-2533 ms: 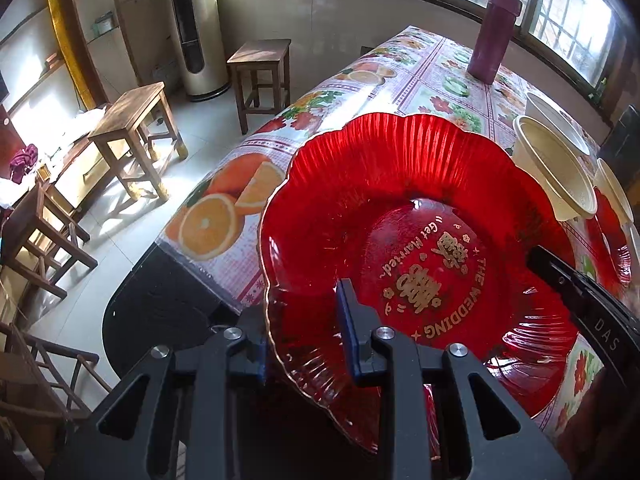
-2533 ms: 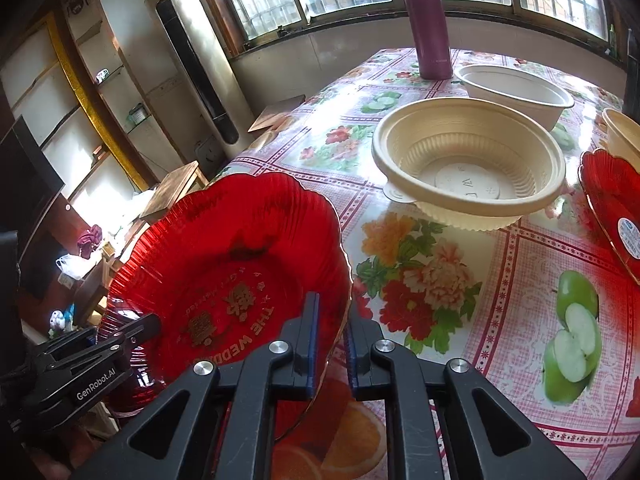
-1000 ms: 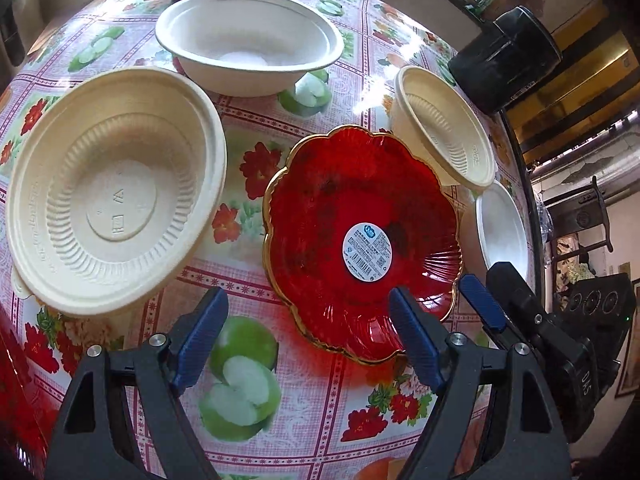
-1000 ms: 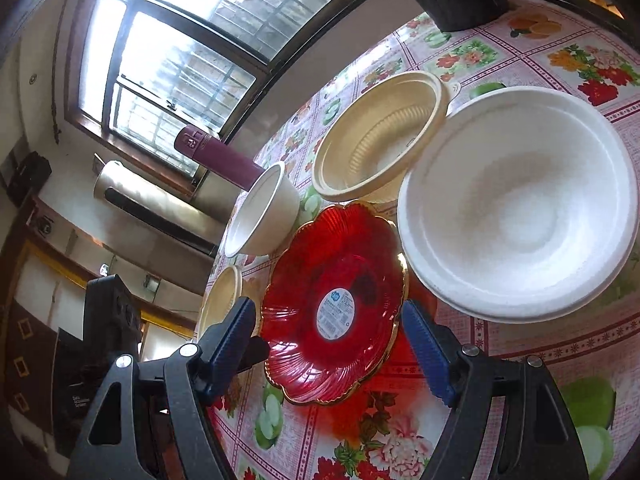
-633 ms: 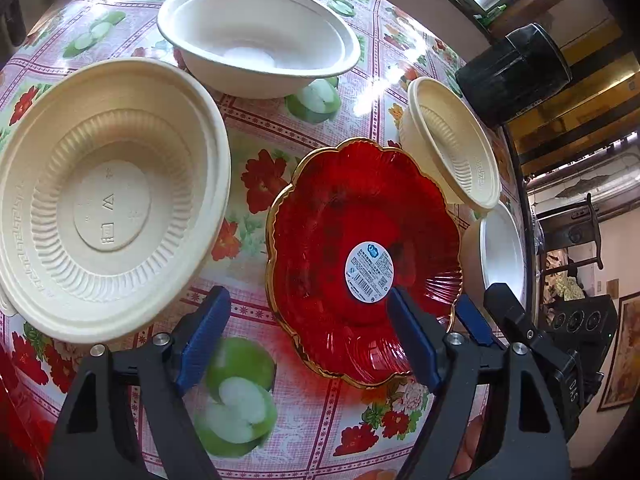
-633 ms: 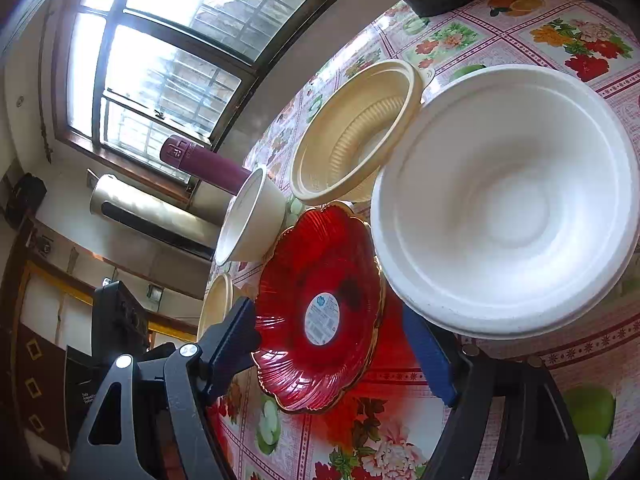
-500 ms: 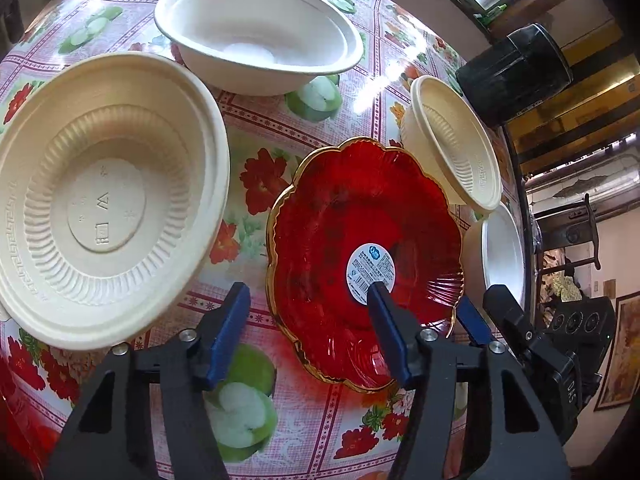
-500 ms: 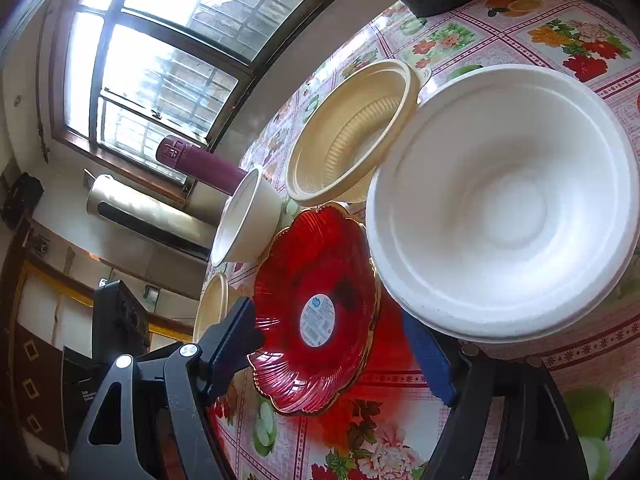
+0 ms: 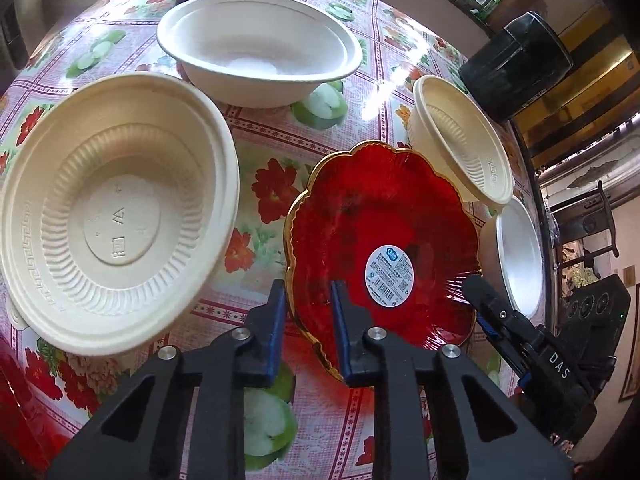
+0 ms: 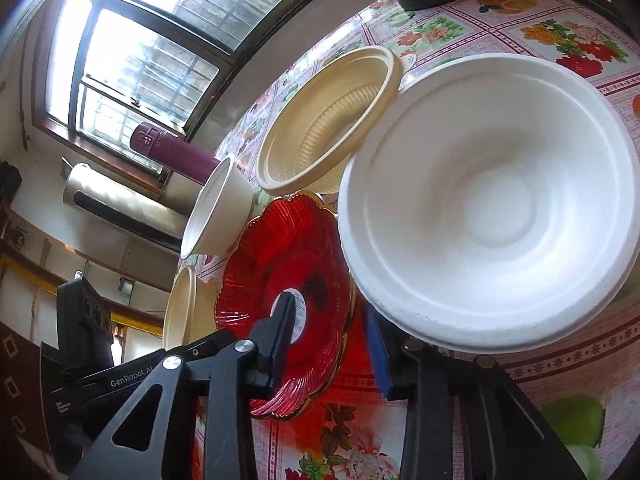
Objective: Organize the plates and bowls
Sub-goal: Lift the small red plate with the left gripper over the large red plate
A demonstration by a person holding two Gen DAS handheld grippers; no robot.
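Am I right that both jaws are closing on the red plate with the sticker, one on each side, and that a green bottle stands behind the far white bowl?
Not quite: the bottle is maroon, not green, as the right wrist view shows. The rest holds: the left gripper and right gripper have just been closing, each with the red plate's rim between its jaws, on opposite sides, and the bottle stands behind the white bowl.

We log: home dining room. Evidence: table under fruit-and-flower oilcloth (image 9: 276,152), barred window (image 10: 132,52), standing air conditioner (image 10: 120,208), purple flask (image 10: 172,152), disposable bowls (image 9: 260,48) laid out.
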